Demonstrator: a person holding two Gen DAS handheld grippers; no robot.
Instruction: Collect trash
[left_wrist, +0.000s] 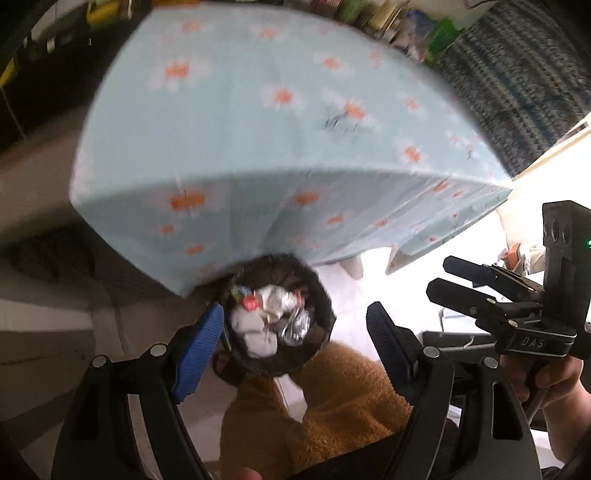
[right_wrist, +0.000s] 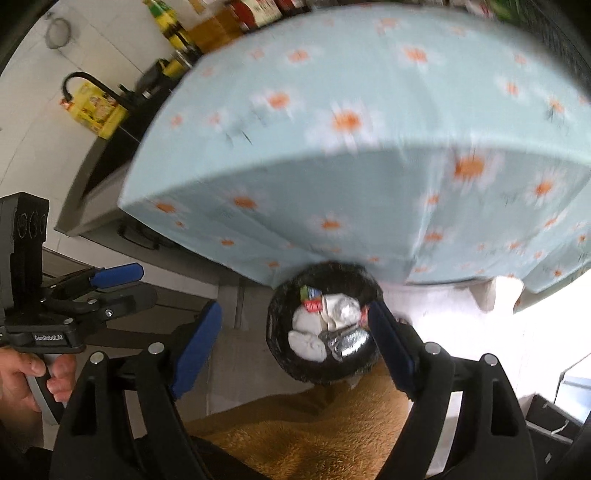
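Left wrist view: left gripper (left_wrist: 295, 339) and right gripper (right_wrist: 295, 343) both spread, empty. Trash (right_wrist: 328, 328) lies in black bin (right_wrist: 275, 325) near table (right_wrist: 351, 92). Tabletop bare; collection appears done.

bright daylight blown out at right, motion-blurred tablecloth (left_wrist: 258, 122), fisheye-bent edges

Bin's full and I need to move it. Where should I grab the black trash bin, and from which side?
Take the black trash bin by its rim, from above, one finger inside the wall and one outside. The mouth faces up and is open; the left-hand rim in the right wrist view looks best, since the tablecloth overhangs the far edge. Both grippers are open and empty.
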